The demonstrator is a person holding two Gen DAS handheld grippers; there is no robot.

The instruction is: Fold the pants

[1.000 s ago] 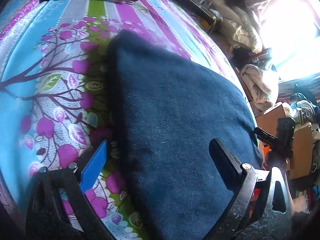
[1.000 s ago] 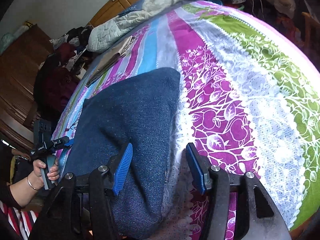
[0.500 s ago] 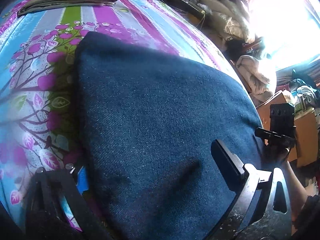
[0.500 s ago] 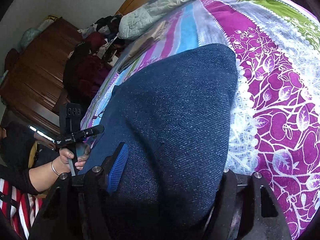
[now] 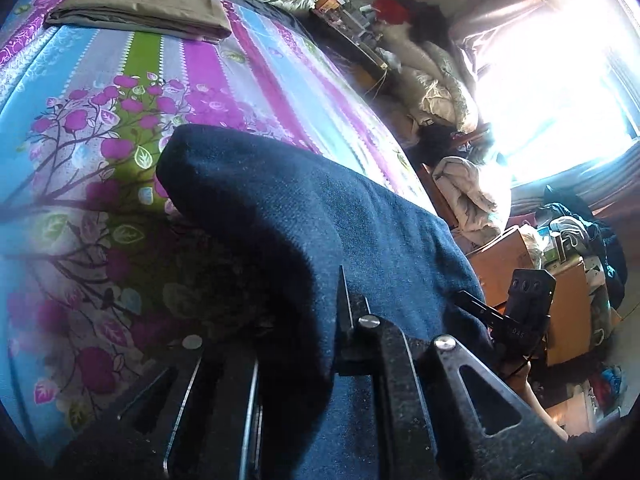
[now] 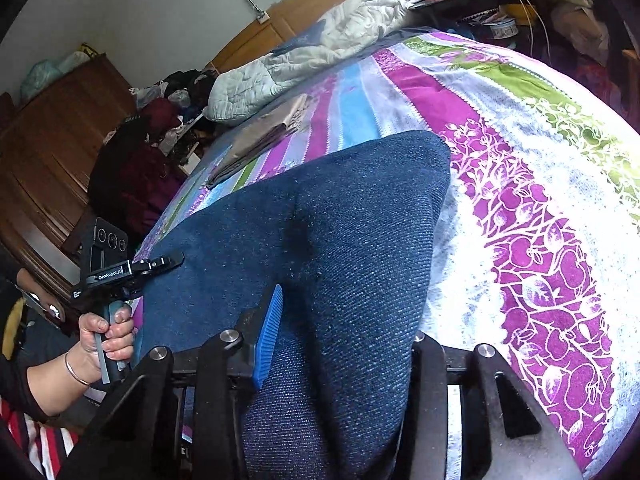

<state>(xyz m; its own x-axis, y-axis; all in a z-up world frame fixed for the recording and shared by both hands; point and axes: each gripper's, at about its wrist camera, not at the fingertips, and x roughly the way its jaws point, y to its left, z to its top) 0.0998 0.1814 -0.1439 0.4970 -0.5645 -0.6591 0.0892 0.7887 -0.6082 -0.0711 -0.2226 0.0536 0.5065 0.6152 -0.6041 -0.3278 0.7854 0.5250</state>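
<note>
Right gripper (image 6: 340, 344) clamps folded dark-blue denim pants (image 6: 320, 220) between blue-padded fingers | left gripper (image 5: 304, 320) apparently pinches opposite pants edge, pad hidden | pants lie on floral striped bedsheet (image 6: 540, 200)

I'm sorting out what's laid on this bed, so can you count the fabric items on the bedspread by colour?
Dark blue: 1, the pants, clamped in both hand-held grippers, left and right
Tan: 1, the folded cloth
Off-white: 1, the quilt bunched at the far end
Total: 3
</note>
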